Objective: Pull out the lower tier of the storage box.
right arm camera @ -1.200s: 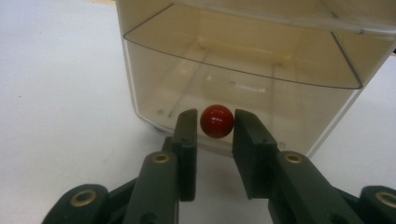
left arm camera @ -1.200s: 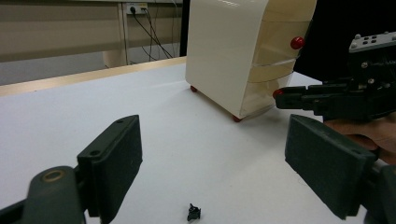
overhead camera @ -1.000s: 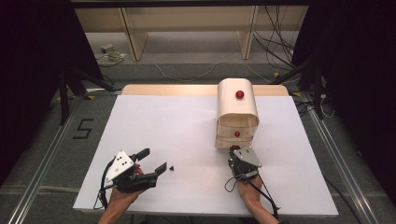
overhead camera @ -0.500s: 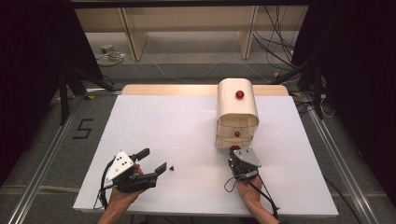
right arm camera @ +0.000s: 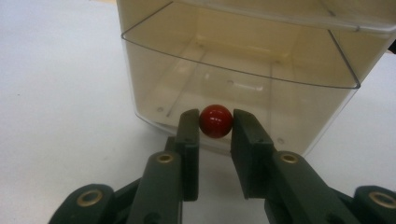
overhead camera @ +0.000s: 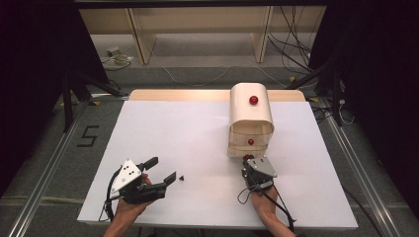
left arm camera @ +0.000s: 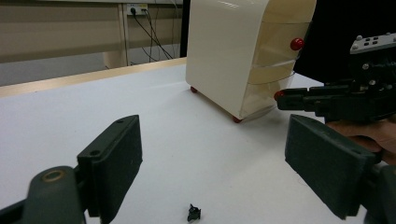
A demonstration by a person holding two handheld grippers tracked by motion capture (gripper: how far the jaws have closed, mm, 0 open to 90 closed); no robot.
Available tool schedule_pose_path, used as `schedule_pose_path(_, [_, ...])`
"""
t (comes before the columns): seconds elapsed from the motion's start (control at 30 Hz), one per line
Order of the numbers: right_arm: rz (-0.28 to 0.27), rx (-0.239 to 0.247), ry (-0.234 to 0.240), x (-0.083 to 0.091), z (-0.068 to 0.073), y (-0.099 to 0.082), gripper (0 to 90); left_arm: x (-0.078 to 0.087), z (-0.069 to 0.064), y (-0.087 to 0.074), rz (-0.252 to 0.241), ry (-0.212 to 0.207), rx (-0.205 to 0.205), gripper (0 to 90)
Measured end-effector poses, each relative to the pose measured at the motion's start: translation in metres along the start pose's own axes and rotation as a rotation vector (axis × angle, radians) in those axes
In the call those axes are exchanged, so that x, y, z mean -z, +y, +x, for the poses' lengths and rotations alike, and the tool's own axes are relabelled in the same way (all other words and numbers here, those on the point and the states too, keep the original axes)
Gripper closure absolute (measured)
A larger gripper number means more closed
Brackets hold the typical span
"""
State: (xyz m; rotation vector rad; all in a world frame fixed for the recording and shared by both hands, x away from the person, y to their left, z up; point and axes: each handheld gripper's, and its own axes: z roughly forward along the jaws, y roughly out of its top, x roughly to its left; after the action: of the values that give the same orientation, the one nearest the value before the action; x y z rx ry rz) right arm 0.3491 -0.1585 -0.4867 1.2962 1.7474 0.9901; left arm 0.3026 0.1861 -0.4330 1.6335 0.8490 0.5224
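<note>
Your right gripper [overhead camera: 252, 161] sits in the lower right of the high view, its jaws closed on the red knob [right arm camera: 215, 121] of the bottom drawer [right arm camera: 243, 88] of the cream drawer cabinet [overhead camera: 250, 121]. In the right gripper view the knob is at the centre of the frame, with 1 black pad touching it on each side, and the clear drawer front rises behind it; the drawer looks slightly out from the cabinet body, with its rim showing across the upper half of that frame. The cabinet stands upright on the white table [overhead camera: 197, 133], right of centre in the high view, with 1 red knob on its curved top and another on the drawer front below that. In the left gripper view the cabinet fills the upper middle and right, resting on small red feet, and your right gripper reaches in from the right edge with its tips at the lowest drawer. Your left gripper [overhead camera: 164, 170] lies in the lower left of the high view, held in your hand just above the table, well apart from the cabinet, its jaws spread wide with nothing between them. A small black piece [overhead camera: 182, 177] lies on the table just to the right of its jaw tips; in the left gripper view it sits at the bottom centre, between the 2 jaws.
</note>
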Motion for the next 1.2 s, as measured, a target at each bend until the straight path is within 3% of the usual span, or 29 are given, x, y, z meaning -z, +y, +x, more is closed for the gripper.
schedule_pose_path(1.2, [0.002, 0.003, 0.008, 0.0080, 0.0012, -0.0034, 73.7, 0.0006, -0.0003, 0.0001, -0.001, 0.001, 0.001, 18.7])
